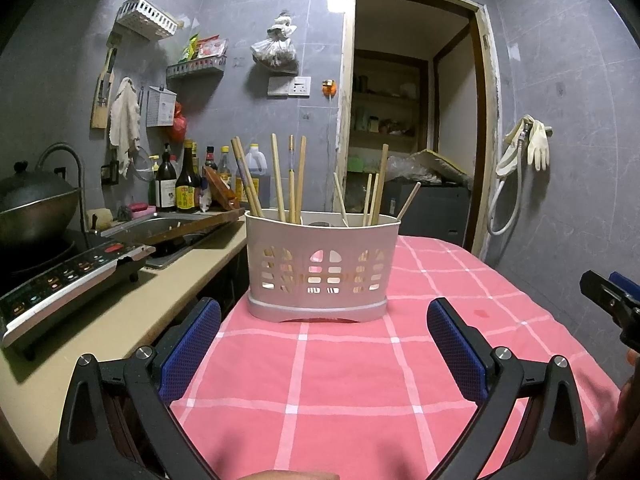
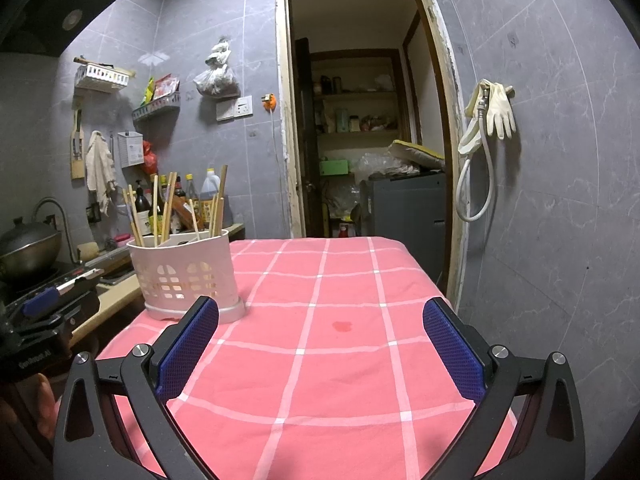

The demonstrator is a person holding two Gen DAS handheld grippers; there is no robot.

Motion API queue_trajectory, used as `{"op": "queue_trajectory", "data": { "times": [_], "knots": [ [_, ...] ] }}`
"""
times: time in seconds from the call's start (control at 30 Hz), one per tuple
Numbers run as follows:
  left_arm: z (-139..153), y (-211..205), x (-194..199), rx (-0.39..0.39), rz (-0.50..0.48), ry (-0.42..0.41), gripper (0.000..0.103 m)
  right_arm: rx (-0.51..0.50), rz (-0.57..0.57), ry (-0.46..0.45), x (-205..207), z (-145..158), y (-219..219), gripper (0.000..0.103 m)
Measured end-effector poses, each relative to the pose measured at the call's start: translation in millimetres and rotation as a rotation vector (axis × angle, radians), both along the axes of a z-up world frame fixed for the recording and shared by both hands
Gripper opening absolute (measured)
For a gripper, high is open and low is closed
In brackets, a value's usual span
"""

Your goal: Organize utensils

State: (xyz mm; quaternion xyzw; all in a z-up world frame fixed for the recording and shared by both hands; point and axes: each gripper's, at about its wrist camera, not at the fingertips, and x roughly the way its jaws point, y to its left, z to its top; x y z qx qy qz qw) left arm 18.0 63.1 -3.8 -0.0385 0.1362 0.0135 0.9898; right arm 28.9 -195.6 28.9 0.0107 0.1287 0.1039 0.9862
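A white perforated utensil holder stands on the pink checked tablecloth, with several wooden chopsticks upright in it. My left gripper is open and empty, just in front of the holder. In the right wrist view the holder stands at the table's left edge, with chopsticks in it. My right gripper is open and empty over the tablecloth, to the right of the holder. The right gripper also shows at the left wrist view's right edge.
A counter at the left holds an induction cooker with a wok, a sink and several sauce bottles. An open doorway lies behind the table. A small red stain marks the cloth.
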Motion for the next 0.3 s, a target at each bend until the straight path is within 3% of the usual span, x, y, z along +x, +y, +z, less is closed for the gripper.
{"op": "queue_trajectory", "data": {
  "times": [0.3],
  "knots": [
    [-3.2, -3.0, 2.0, 0.001, -0.003, 0.008, 0.101, 0.000, -0.001, 0.003, 0.4, -0.5, 0.3, 0.103]
  ]
}}
